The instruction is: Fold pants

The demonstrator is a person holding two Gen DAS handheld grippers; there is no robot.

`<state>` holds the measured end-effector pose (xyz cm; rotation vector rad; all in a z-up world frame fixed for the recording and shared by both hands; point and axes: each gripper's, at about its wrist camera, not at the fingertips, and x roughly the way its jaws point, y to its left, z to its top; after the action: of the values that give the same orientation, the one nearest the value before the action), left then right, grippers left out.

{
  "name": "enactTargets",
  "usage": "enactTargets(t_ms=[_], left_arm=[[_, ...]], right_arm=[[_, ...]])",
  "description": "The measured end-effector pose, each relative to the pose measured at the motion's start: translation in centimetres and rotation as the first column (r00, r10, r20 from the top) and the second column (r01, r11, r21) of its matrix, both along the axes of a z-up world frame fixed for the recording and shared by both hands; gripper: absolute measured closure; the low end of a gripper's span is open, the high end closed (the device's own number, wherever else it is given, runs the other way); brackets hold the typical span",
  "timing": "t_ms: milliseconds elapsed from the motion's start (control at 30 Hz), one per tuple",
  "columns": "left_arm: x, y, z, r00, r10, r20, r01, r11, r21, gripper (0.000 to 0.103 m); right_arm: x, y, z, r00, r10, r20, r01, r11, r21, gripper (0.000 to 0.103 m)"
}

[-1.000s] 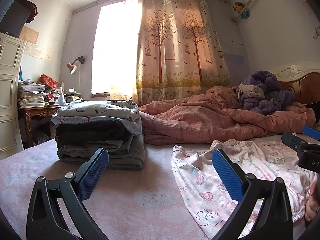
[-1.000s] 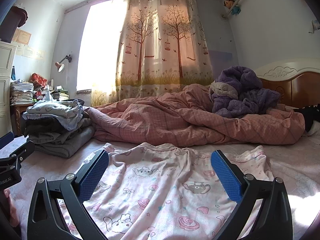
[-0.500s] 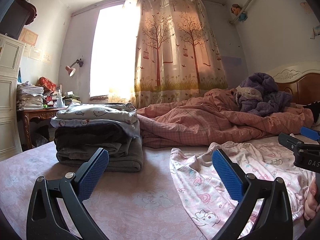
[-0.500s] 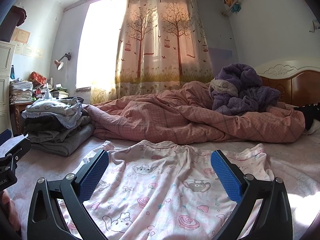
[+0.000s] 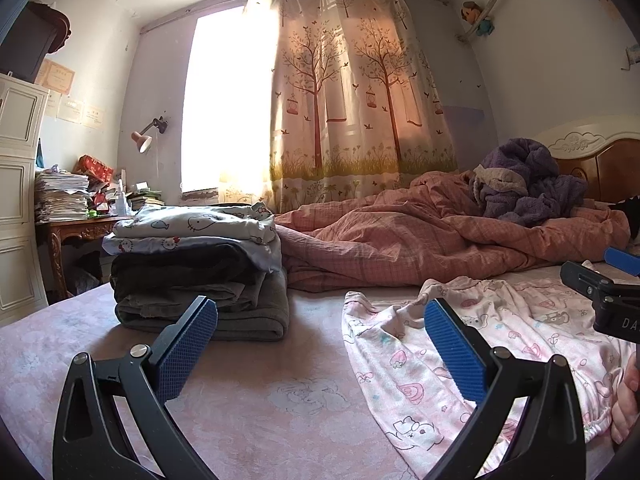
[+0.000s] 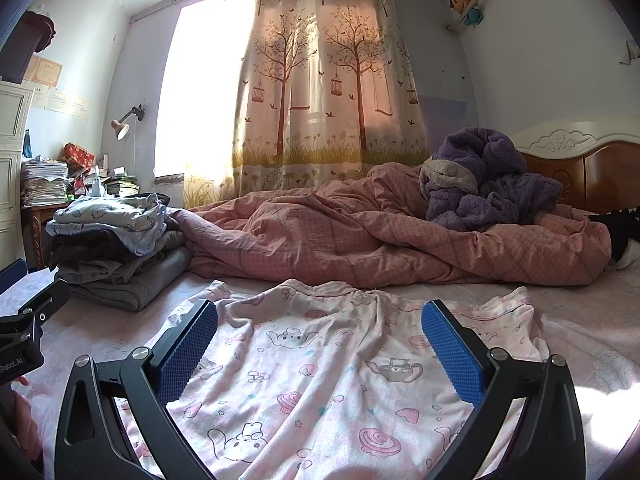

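Observation:
Pale pink pants (image 6: 320, 380) with cartoon prints lie spread flat on the bed, their far edge rumpled. My right gripper (image 6: 320, 346) hovers open just above their near part, blue pads wide apart, nothing held. In the left wrist view the pants (image 5: 460, 344) lie to the right. My left gripper (image 5: 320, 344) stands open over the bare pink sheet at their left edge; its right pad (image 5: 454, 348) overlaps the fabric in view. The right gripper's body (image 5: 600, 292) shows at the far right, a hand (image 5: 626, 404) beneath it.
A stack of folded clothes (image 5: 196, 264) sits on the bed to the left. A rumpled pink quilt (image 6: 380, 236) and a purple fleece (image 6: 488, 184) fill the back. A wooden headboard (image 6: 592, 172) is at right, a cluttered desk (image 5: 80, 216) at left.
Both grippers have dipped and eased slightly back, so the room sits a little higher in view. Both stay open. The pants have not moved.

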<state>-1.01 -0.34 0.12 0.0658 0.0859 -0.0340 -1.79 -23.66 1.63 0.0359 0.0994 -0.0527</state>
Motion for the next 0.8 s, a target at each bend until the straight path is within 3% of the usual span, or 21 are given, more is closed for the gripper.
enactTargets(t_ms=[567,700,800], left_arm=[[1.0,-0.2,-0.4,0.999,0.014,-0.033,-0.014,1.000,0.005,0.000],[2.7,0.1,-0.8,0.993,0.019,-0.117,-0.020,1.000,-0.007,0.000],[2.6,0.2,-0.9,0.993,0.018,-0.119,-0.020,1.000,-0.013,0.000]], right_arm=[[1.2,-0.8,-0.5,0.999,0.004,-0.048,-0.002,0.999,0.037,0.000],[1.2,-0.8,-0.6,0.999,0.006,-0.054,-0.004,0.999,0.038,0.000],[1.2,-0.7,-0.6,0.998,0.003,-0.063,-0.001,0.999,0.038,0.000]])
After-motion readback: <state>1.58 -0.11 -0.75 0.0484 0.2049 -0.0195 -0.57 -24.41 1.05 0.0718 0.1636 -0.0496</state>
